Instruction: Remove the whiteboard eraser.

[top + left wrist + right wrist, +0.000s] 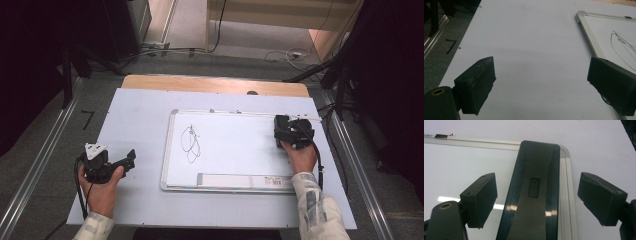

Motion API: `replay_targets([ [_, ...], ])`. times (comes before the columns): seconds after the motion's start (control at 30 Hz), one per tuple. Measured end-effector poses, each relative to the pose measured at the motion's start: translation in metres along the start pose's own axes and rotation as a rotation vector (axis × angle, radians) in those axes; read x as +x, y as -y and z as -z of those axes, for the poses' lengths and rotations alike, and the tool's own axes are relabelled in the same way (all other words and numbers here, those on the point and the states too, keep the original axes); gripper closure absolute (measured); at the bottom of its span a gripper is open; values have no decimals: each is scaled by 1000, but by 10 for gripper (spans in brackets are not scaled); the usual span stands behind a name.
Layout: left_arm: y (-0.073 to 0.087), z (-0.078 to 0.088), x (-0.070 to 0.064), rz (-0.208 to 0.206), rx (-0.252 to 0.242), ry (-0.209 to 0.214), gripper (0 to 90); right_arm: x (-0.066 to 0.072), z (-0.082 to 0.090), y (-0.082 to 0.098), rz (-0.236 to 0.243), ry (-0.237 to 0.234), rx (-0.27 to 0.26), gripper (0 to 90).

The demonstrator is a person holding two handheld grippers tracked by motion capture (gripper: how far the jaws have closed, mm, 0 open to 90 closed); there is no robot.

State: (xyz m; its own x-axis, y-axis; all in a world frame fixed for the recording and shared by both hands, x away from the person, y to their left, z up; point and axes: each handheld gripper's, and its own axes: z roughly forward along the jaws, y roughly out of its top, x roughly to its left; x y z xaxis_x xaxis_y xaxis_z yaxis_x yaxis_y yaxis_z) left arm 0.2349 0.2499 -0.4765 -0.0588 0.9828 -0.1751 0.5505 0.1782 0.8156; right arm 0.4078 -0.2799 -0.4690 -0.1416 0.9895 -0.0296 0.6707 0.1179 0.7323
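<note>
White table; whiteboard centre; eraser at its 2 o'clock between spread right gripper jaws; light, rigid, probably slick; grip long sides; left gripper spread, empty.

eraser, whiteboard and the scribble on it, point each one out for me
eraser (534, 192): right gripper view, on its grey top near the logo.
whiteboard (169, 150): high view, on its left frame edge.
scribble (191, 144): high view, on the black loops at the board's left part.
</note>
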Motion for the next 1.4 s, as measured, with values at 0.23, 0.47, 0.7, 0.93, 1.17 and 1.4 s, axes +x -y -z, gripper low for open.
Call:
replay_targets([
  [0.23,0,0,1,5,4,1,82,2,-9,-9,-17,-2,2,145],
  [0.47,0,0,1,8,5,7,82,4,-23,-14,-28,21,14,163],
  [0.7,1,-1,3,18,5,9,82,5,-32,-13,-30,32,32,162],
  [0.93,1,-1,3,24,10,12,82,5,-38,-10,-38,32,49,162],
  [1.17,1,-1,3,28,12,17,82,9,-40,-8,-26,19,48,204],
  [1.4,2,-1,4,31,18,16,82,10,-40,-7,-44,36,36,276],
])
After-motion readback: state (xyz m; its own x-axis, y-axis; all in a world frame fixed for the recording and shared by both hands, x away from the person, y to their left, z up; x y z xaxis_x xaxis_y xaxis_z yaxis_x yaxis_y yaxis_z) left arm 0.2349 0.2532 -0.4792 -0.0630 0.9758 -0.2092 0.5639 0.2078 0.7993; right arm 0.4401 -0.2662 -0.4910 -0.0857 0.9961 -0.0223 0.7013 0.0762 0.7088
